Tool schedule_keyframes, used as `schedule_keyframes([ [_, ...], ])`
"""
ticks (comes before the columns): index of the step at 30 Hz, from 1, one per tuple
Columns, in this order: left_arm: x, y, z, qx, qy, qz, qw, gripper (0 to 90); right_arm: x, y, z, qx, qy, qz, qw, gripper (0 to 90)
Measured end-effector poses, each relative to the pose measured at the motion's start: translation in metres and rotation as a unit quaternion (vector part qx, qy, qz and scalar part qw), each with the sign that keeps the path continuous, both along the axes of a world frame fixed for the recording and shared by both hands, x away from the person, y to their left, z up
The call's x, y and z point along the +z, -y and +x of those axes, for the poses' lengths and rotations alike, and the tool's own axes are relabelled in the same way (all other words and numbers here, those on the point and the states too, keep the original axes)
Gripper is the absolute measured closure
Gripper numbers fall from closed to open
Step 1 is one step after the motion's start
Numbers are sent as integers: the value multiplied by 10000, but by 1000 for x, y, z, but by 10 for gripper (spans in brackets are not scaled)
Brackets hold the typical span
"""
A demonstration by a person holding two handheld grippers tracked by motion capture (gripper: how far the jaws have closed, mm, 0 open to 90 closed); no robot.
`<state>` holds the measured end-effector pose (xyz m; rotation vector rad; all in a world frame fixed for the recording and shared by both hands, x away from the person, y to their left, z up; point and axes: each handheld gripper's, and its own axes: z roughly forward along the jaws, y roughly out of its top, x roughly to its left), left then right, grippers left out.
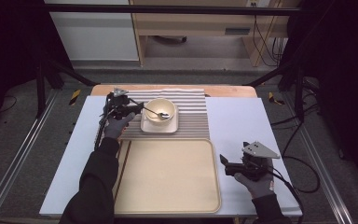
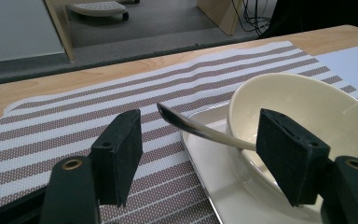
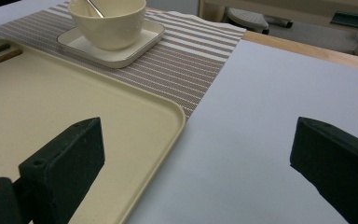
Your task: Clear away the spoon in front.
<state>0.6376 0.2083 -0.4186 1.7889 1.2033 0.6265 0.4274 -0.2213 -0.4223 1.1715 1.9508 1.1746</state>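
A cream bowl (image 1: 161, 108) stands on a square cream plate (image 1: 158, 125) on the striped placemat (image 1: 193, 116). A metal spoon (image 1: 154, 112) rests in the bowl with its handle sticking out to the left. My left gripper (image 1: 137, 108) is at that handle. In the left gripper view the spoon handle (image 2: 191, 128) passes between the jaws of the left gripper (image 2: 200, 156); they stand apart and the left pad is clear of it. My right gripper (image 1: 224, 165) hovers open beside the tray's right edge, with nothing between the jaws of the right gripper (image 3: 200, 163).
A large beige tray (image 1: 168, 186) lies at the front centre, with a pair of brown sticks (image 1: 125, 161) along its left side. White table covering (image 1: 237, 121) stretches to the right of the placemat. The wooden table edge (image 1: 223, 90) runs behind.
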Motion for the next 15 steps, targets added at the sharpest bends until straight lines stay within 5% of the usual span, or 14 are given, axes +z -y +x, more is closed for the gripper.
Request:
schedule_keyframes([
  [15,-3,4,4,-88,-177,-116,9997,593,-1,0,0,-9,-20,-8,10000,33],
])
